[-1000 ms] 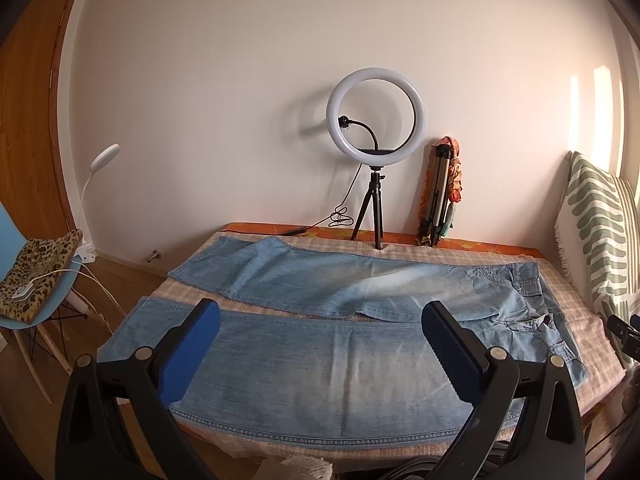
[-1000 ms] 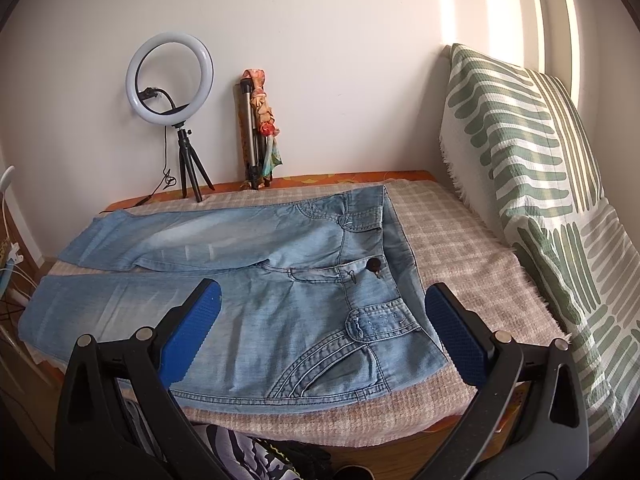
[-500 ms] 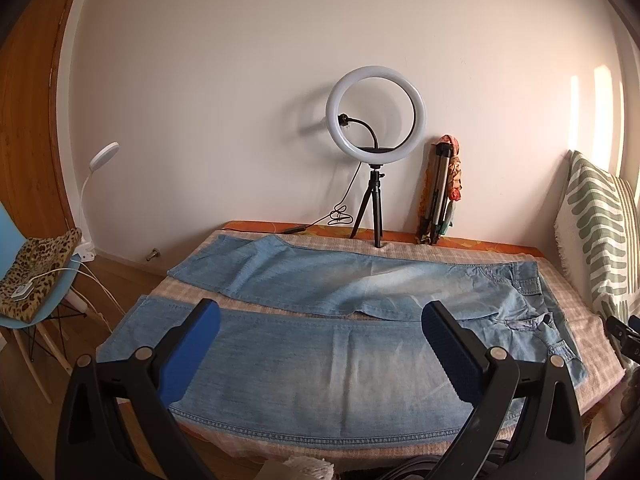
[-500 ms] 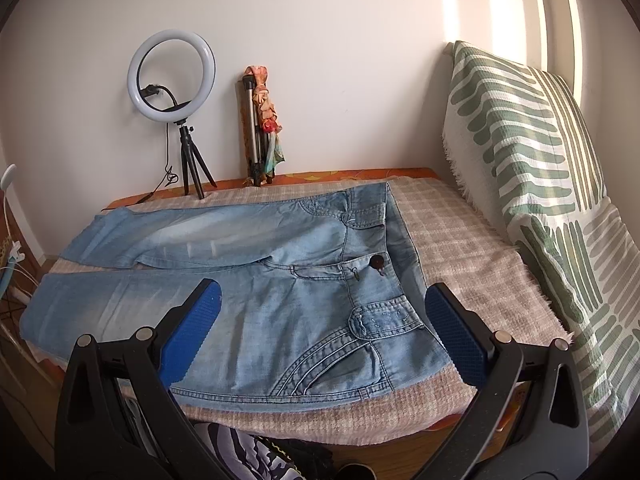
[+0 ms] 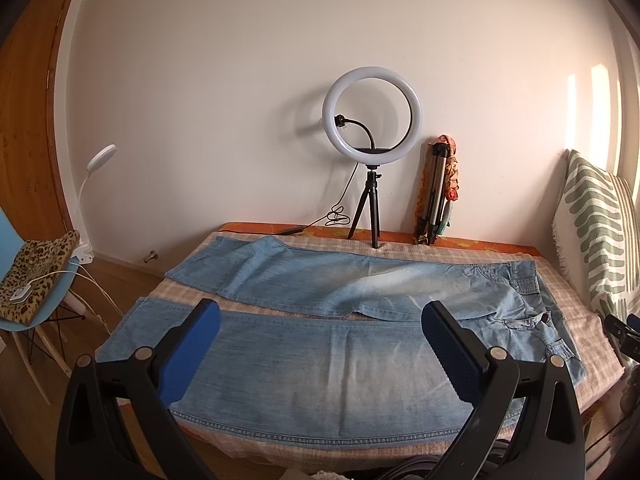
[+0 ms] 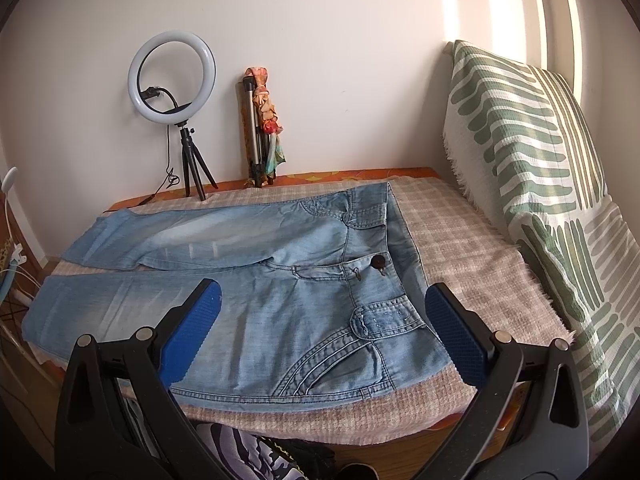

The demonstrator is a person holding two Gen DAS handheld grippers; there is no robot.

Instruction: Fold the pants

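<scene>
Pants: unfolded, flat on bed.
Light-blue denim pants [image 6: 248,280] lie front up, both legs spread apart leftward, waistband to the right, dark button at the fly.

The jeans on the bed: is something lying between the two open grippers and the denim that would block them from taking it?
Nothing visible does. The jeans lie flat and uncovered on the checked blanket. The left gripper and the right gripper are open before the near edge. The ring light stands at the far wall.
</scene>
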